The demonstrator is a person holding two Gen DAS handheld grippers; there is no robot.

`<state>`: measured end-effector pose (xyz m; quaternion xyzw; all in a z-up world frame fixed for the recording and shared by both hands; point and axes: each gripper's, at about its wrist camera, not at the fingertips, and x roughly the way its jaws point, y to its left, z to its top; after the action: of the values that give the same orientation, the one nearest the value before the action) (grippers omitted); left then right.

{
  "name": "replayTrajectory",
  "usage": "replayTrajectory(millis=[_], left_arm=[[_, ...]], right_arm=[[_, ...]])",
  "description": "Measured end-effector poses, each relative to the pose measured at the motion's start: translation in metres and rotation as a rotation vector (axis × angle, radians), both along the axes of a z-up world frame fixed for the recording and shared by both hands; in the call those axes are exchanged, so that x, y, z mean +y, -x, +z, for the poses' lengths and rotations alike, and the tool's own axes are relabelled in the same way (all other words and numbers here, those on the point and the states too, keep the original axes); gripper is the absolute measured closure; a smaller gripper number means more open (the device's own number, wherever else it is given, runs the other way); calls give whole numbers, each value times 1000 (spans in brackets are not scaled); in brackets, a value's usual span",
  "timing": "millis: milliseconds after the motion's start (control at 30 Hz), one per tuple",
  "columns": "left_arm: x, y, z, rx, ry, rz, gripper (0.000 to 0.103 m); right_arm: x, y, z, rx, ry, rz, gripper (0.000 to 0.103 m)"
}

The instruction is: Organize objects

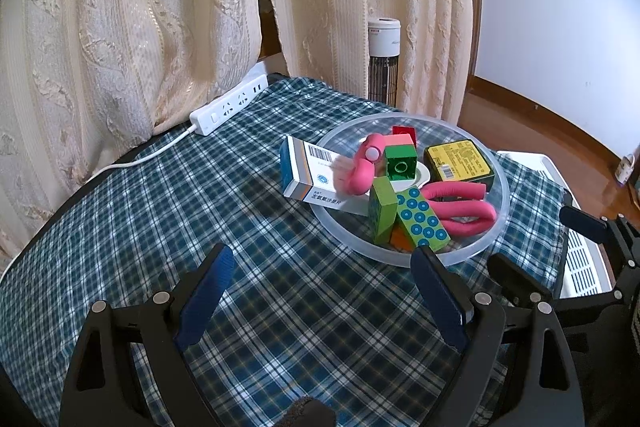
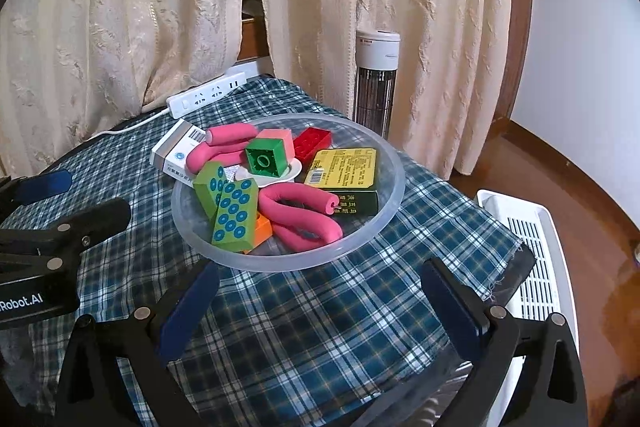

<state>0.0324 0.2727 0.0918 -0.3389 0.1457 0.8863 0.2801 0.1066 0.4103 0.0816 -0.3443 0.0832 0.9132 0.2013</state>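
We are holding our left gripper (image 1: 322,283) over the checked cloth (image 1: 160,227), just in front of the clear bowl (image 1: 500,211). Its blue fingers (image 1: 208,291) are standing wide apart, and nothing is sitting between them. We are holding our right gripper (image 2: 320,307) in front of the bowl too, and its fingers (image 2: 188,311) are spread wide with only cloth between them.

The bowl is sitting on the cloth, and the toys are lying inside it. A green block (image 2: 267,157) is sitting in the middle of the bowl on a small white dish (image 2: 298,171). Two green blocks with blue dots (image 2: 236,217) are leaning together at the front of the bowl. A pink bendy tube (image 2: 300,215) is curling beside them. A yellow and green box (image 2: 346,173) is lying at the right side of the bowl, and a red block (image 2: 312,143) is sitting at the back. A white and blue box (image 1: 308,171) is leaning over the left rim of the bowl. A white power strip (image 1: 228,105) is lying behind the bowl, near the curtains (image 1: 140,27).
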Motion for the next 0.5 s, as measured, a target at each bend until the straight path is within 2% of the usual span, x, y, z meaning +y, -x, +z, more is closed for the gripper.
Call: replayTrajectory(millis=[500], left_arm=[[0, 5, -6, -42, 4, -14, 12]], right_arm=[[2, 3, -3, -6, 12, 0, 1]])
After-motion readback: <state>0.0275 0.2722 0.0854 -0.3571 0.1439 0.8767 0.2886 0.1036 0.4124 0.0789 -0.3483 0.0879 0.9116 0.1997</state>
